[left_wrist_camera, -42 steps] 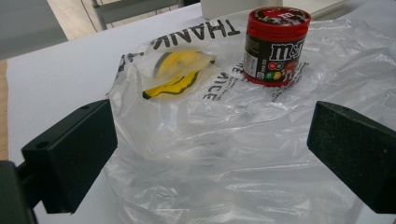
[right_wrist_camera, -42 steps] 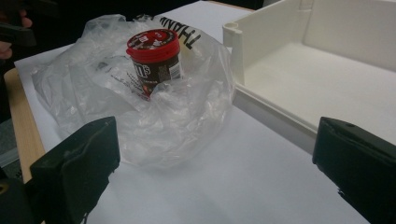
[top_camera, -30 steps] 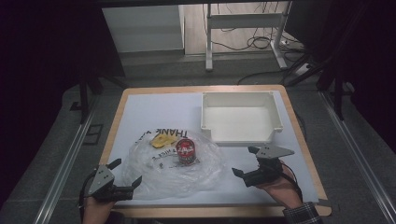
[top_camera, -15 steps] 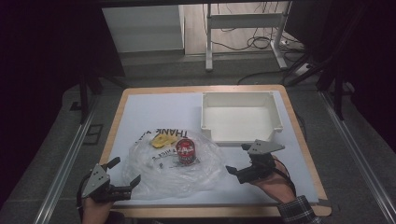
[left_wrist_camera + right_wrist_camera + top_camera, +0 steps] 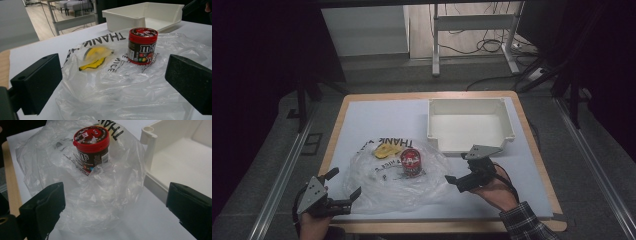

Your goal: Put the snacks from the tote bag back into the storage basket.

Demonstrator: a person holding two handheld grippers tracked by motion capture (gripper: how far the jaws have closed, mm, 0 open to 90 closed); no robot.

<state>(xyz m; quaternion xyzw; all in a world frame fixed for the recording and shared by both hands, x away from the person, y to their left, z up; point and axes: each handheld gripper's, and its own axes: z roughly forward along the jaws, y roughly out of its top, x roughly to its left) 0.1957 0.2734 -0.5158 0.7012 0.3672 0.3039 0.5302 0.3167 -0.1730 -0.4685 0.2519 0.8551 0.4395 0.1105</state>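
A clear plastic bag (image 5: pixel 392 180) lay crumpled on the white counter (image 5: pixel 362 120), and everything else stood in relation to it. On top of the bag, toward its far side, a red-lidded candy jar (image 5: pixel 411 162) stood upright. Just left of the jar, also on the bag, lay a flat yellow packet (image 5: pixel 384 150). Black lettering ran along the bag's far edge.

The left tool (image 5: pixel 343 186) hovered at the bag's near left corner, its jaws spread wide with nothing between them; from the left gripper view the bag spread out ahead, with the jar beyond it.

The right tool (image 5: pixel 457 172) sat at the bag's right edge, held in a hand (image 5: pixel 492 192) with a plaid sleeve. Its jaws had just been closing a little, yet they were wide apart and gripped nothing. In the right gripper view the bag's crinkled edge lay between and ahead of them, but I could not tell whether either jaw touched the plastic.

Beyond the bag's right side, near the right tool, stood a white tray (image 5: pixel 469 122).
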